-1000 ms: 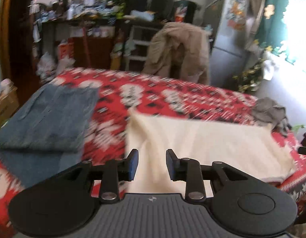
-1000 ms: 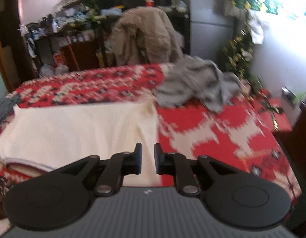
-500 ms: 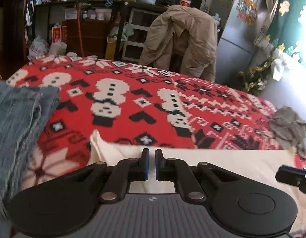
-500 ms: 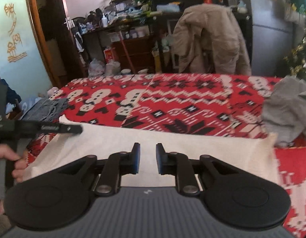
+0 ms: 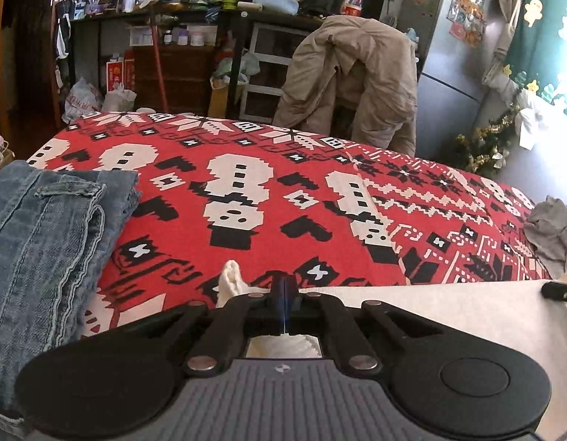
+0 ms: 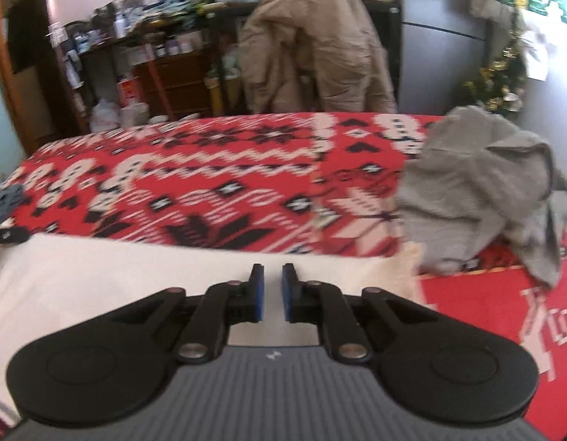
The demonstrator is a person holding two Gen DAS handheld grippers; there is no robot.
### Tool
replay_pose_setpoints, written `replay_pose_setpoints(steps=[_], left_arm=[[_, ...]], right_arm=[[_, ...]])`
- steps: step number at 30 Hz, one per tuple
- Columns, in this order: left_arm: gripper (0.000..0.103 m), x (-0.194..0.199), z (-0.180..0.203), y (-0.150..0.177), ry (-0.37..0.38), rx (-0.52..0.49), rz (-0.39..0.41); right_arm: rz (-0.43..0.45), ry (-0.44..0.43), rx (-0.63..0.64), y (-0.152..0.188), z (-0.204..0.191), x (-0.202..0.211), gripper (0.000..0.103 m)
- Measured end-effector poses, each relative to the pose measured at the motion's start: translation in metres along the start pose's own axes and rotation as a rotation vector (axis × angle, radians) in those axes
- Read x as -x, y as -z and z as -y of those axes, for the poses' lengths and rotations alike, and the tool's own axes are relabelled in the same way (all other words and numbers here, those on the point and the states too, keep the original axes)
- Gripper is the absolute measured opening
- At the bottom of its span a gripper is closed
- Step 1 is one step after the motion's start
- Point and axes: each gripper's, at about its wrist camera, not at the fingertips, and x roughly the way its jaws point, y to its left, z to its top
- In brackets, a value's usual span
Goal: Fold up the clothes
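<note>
A cream garment [image 5: 449, 305] lies flat across the near side of the red patterned bed cover [image 5: 246, 198]; it also shows in the right wrist view [image 6: 136, 272]. My left gripper [image 5: 284, 290] is shut on the garment's far left edge, a corner [image 5: 230, 279] poking up beside it. My right gripper [image 6: 271, 286] is slightly open and empty, low over the garment near its right end. The right gripper's tip [image 5: 559, 291] shows at the left view's right edge, and the left gripper's tip [image 6: 7, 236] at the right view's left edge.
Folded blue jeans [image 5: 44, 257] lie on the bed's left side. A crumpled grey garment [image 6: 485, 191] lies on the right side. Behind the bed stand a chair draped with a tan coat [image 5: 353, 77], cluttered shelves [image 5: 166, 36] and a fridge [image 5: 456, 55].
My left gripper has shut on the cream garment's far edge. My right gripper has swung right over the garment toward the grey clothing, its jaws still slightly apart.
</note>
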Motion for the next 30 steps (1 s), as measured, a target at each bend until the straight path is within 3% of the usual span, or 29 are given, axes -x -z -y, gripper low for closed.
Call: replay_pose_setpoints(steps=[2,5,9,12,15,18,22,25,27,30], left_arm=[[0.003,0.0,0.0,0.0,0.002,0.002,-0.001],[0.003,0.0,-0.002,0.0,0.005,0.01,-0.004],[0.003,0.001,-0.002,-0.002,0.006,0.025,-0.012],[0.003,0.002,-0.004,-0.002,0.01,0.037,-0.012],[0.003,0.005,-0.006,-0.001,0.007,0.033,-0.008],[0.003,0.007,-0.007,-0.001,0.003,0.03,-0.005],[0.003,0.01,-0.01,-0.001,-0.001,0.025,-0.001],[0.003,0.021,-0.001,-0.001,0.047,0.009,0.009],[0.003,0.03,0.007,-0.001,0.088,-0.004,0.016],[0.004,0.038,0.029,0.002,0.158,-0.032,0.002]], right_arm=[[0.005,0.031,-0.02,-0.002,0.015,0.0,0.0],[0.004,0.113,-0.059,-0.003,0.037,-0.001,0.001],[0.002,0.068,-0.168,-0.005,0.063,0.001,0.0],[0.026,0.036,-0.167,-0.011,0.059,0.006,0.007],[0.002,0.037,-0.125,-0.013,0.053,-0.002,0.007],[-0.012,0.058,-0.073,-0.01,0.053,-0.008,0.0],[-0.018,0.09,-0.045,-0.011,0.056,-0.007,0.0],[0.001,0.107,-0.04,-0.015,0.054,0.004,0.0],[0.023,0.062,-0.042,-0.015,0.047,0.018,0.007],[0.035,-0.01,-0.022,-0.014,0.029,0.032,0.007]])
